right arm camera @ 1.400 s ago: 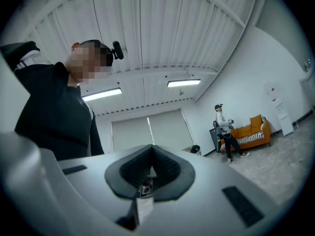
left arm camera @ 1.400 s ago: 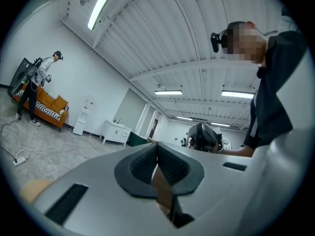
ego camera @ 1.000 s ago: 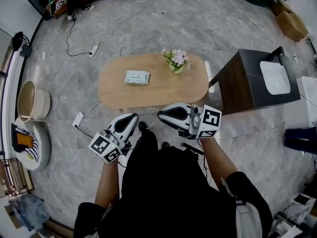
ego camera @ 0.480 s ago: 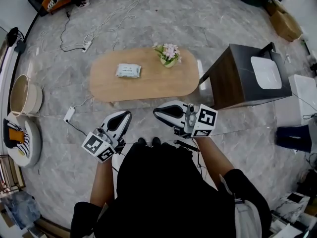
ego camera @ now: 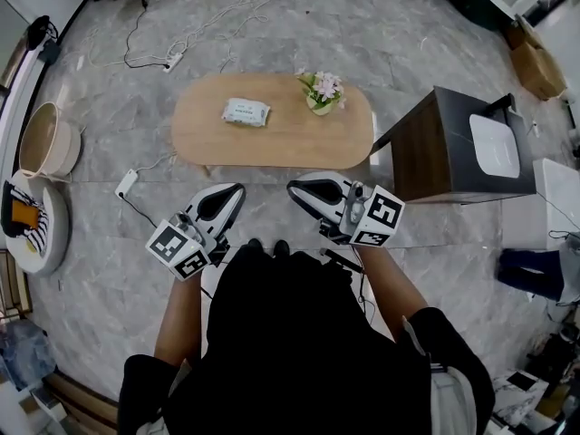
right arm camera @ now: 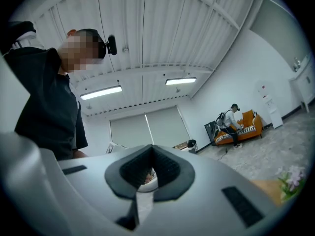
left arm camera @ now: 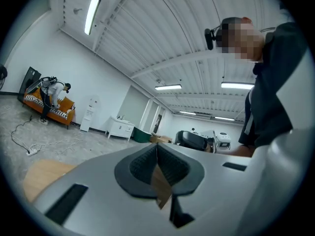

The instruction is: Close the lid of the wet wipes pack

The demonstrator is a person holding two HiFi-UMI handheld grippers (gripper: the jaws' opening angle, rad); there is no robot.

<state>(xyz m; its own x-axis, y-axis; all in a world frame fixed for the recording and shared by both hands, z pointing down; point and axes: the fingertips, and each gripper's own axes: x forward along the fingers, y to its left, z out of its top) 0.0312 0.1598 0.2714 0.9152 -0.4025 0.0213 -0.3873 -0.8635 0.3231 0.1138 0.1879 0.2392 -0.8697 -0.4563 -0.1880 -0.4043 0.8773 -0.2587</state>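
The wet wipes pack (ego camera: 246,112), pale green and white, lies flat on the left half of the oval wooden table (ego camera: 272,148); it is too small here to tell how its lid stands. My left gripper (ego camera: 236,191) and right gripper (ego camera: 293,188) are held close to my body, short of the table's near edge and well apart from the pack. Both are shut with nothing between the pads. In the left gripper view the left gripper (left arm camera: 157,150) points up at the ceiling, and so does the right gripper (right arm camera: 150,151) in the right gripper view.
A small pot of pink flowers (ego camera: 323,91) stands on the table's right part. A dark cabinet (ego camera: 453,152) sits right of the table. A power strip (ego camera: 126,184) and cables (ego camera: 181,34) lie on the grey floor at left, near a round basket (ego camera: 41,139).
The head view has swung a little, so the table has shifted in the picture. Both grippers stay shut in front of my body, still short of the table.
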